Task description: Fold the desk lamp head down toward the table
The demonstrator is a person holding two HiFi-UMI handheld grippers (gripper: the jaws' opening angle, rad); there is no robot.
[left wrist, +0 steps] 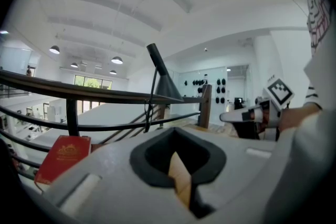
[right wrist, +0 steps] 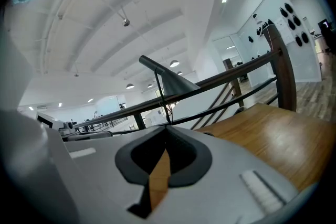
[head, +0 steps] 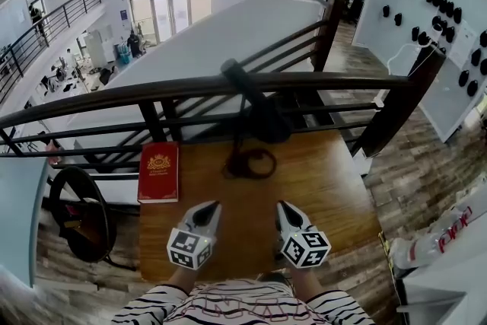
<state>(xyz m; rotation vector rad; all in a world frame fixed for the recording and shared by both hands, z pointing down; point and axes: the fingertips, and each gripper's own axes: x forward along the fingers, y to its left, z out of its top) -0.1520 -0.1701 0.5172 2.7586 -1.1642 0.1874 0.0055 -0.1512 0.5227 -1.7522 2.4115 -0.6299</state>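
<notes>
Black desk lamp [head: 257, 112] stands upright near the surface's far edge, about midway along it; cone head raised, not folded; cord coiled at its base.

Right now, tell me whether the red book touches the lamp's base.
No, the book lies well left of the lamp base, with bare table between them.

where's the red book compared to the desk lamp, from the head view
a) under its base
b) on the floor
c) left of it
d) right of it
c: the red book lies flat on the table, left of the desk lamp and apart from it.
</notes>
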